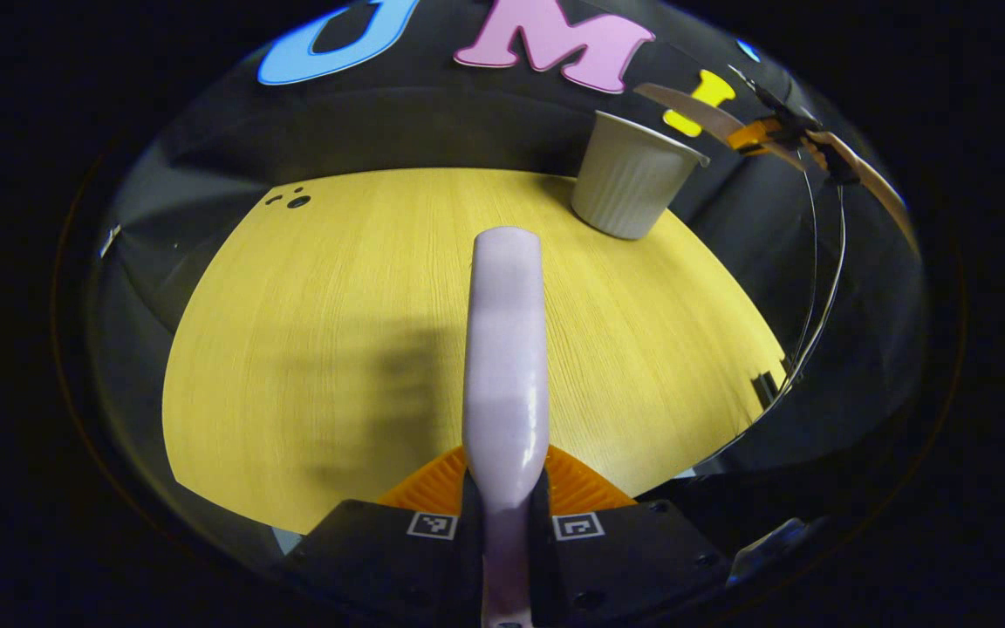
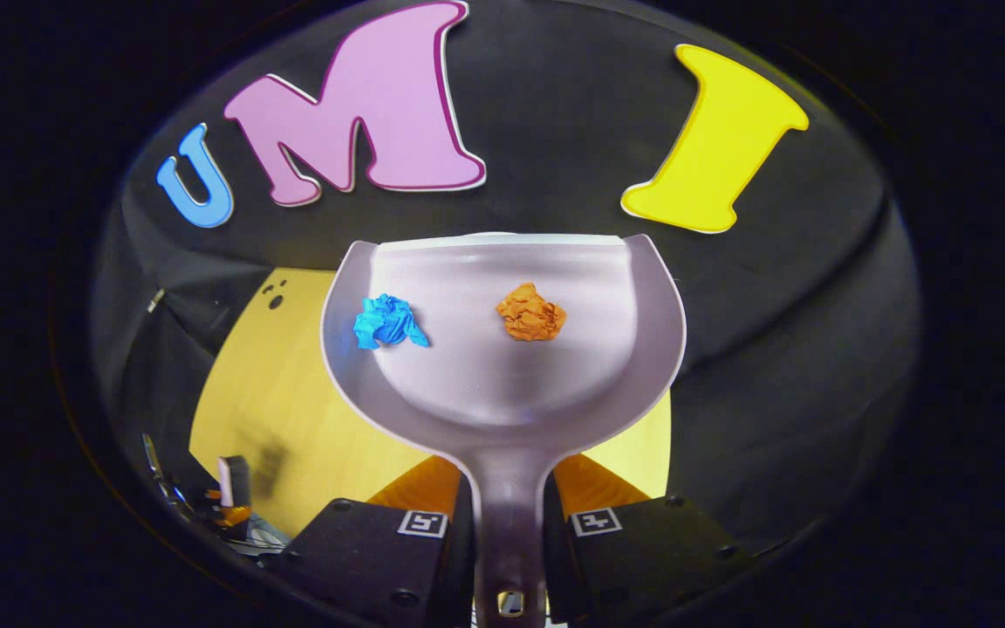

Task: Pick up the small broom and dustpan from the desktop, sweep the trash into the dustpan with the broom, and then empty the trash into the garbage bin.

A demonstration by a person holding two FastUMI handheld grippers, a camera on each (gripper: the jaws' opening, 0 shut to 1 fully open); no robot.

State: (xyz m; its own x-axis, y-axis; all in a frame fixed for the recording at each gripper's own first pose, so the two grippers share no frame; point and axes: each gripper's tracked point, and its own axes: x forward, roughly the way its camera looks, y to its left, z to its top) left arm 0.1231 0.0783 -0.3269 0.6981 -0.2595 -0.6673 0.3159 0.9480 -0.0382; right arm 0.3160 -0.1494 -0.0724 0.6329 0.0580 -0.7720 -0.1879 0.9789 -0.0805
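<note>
The right gripper [image 2: 507, 523] pinches the handle of a pale lilac plastic dustpan [image 2: 502, 384], held up off the yellow wood-grain worktop [image 2: 258, 410]. In its scoop lie a crumpled blue paper ball [image 2: 387, 321] and a crumpled orange paper ball [image 2: 531, 311], apart from each other near the front lip. The left gripper [image 1: 507, 515] is clamped on the pale lilac broom handle [image 1: 507, 349], which points forward above the worktop. A ribbed off-white garbage bin [image 1: 629, 179] stands at the worktop's far right corner. Sweeping looks finished; the emptying step is in hand. Next, the dustpan must stay level on the way to the bin, then tip lip-down over its mouth.
</note>
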